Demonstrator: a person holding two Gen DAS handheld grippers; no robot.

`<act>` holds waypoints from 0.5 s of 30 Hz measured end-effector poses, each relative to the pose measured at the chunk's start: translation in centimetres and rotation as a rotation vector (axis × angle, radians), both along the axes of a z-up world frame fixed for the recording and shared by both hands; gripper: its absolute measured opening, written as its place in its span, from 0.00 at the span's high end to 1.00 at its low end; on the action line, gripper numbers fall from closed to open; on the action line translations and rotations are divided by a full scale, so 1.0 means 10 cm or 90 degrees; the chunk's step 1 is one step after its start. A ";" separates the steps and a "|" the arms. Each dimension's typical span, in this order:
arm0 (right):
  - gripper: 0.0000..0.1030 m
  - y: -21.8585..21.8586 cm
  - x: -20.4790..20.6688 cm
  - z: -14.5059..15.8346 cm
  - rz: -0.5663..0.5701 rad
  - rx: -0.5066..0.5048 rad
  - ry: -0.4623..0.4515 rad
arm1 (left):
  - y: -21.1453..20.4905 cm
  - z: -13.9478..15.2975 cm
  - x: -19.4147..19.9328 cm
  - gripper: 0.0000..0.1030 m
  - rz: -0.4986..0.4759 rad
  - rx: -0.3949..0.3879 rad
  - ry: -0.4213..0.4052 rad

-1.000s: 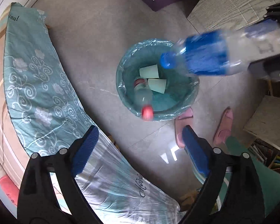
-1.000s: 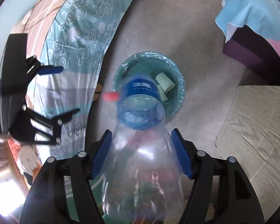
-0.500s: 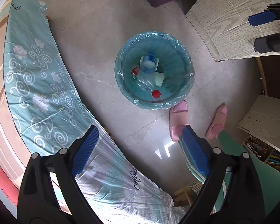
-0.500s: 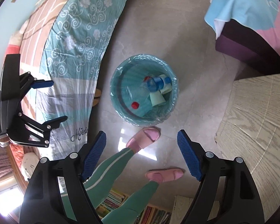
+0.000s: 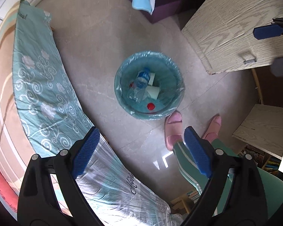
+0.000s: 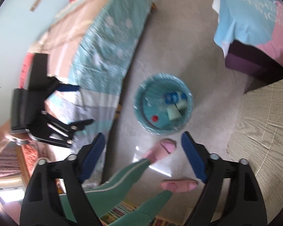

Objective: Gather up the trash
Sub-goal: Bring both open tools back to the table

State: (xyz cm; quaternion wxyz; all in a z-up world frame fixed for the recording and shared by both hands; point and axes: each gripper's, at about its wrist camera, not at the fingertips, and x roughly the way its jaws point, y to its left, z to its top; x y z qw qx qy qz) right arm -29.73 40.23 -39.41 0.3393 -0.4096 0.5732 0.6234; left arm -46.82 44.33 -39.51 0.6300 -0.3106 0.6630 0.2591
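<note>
A round bin lined with a blue bag (image 5: 176,71) (image 6: 139,94) stands on the grey floor far below both grippers. Inside lie a clear bottle with a blue label (image 5: 142,79) (image 6: 170,97), another clear bottle with a red cap (image 5: 150,105) (image 6: 155,118) and pale paper cups (image 5: 152,92) (image 6: 172,113). My left gripper (image 5: 141,133) hangs high above the bin, open and empty. My right gripper (image 6: 143,139) is also high up, its jaws opening with nothing between them. The left gripper (image 6: 84,105) shows at the left of the right wrist view.
A bed with a teal flowered cover (image 5: 37,86) (image 6: 107,43) runs along the left. A pale wooden table (image 5: 232,37) (image 6: 264,122) stands at the right. A person's pink slippers (image 5: 172,128) (image 6: 165,148) and green trouser legs (image 6: 126,175) are beside the bin.
The blue-label bottle left my right gripper and dropped into the bin. Both grippers rose, so the bin looks smaller, and the right jaws spread wider.
</note>
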 end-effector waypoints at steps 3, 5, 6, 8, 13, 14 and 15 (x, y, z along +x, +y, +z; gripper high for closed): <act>0.13 -0.09 0.07 0.36 -0.025 0.021 0.042 | -0.05 0.23 0.12 0.07 -0.017 0.019 -0.016; 0.12 -0.15 0.11 0.57 -0.042 0.031 0.055 | -0.07 0.39 0.22 0.07 -0.029 0.032 -0.026; 0.10 -0.20 0.15 0.69 -0.051 0.039 0.060 | -0.09 0.47 0.27 0.07 -0.034 0.038 -0.032; 0.10 -0.30 0.23 0.92 -0.073 0.056 0.076 | -0.12 0.66 0.36 0.07 -0.042 0.044 -0.054; 0.06 -0.64 0.54 1.52 -0.135 0.114 0.127 | -0.23 1.12 0.65 0.07 -0.069 0.064 -0.102; 0.06 -0.71 0.60 1.63 -0.144 0.125 0.129 | -0.27 1.23 0.75 0.07 -0.083 0.068 -0.112; 0.06 -0.80 0.69 1.76 -0.156 0.140 0.128 | -0.31 1.32 0.83 0.07 -0.095 0.066 -0.125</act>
